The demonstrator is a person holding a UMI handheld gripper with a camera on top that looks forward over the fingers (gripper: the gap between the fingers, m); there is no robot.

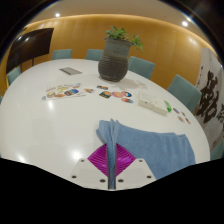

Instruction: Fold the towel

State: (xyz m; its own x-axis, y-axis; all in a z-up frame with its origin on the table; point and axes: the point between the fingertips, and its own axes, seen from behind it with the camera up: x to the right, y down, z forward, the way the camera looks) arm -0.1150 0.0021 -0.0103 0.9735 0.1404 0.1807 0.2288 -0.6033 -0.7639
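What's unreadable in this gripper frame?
- Gripper: pads meet over the blue towel edge; actual pinch hidden beneath them.
- Towel's far corner, cut off by the view edge.
- Papers beside the plant pot: print too small to read.

towel's (150,148) near edge hidden behind gripper (108,160), printed sheets (66,92) (too small to read)

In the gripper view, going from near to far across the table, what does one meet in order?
Hand-held gripper with its magenta pads close together on the near edge of the blue towel → scattered cards and papers → potted plant → teal chairs → wooden wall.
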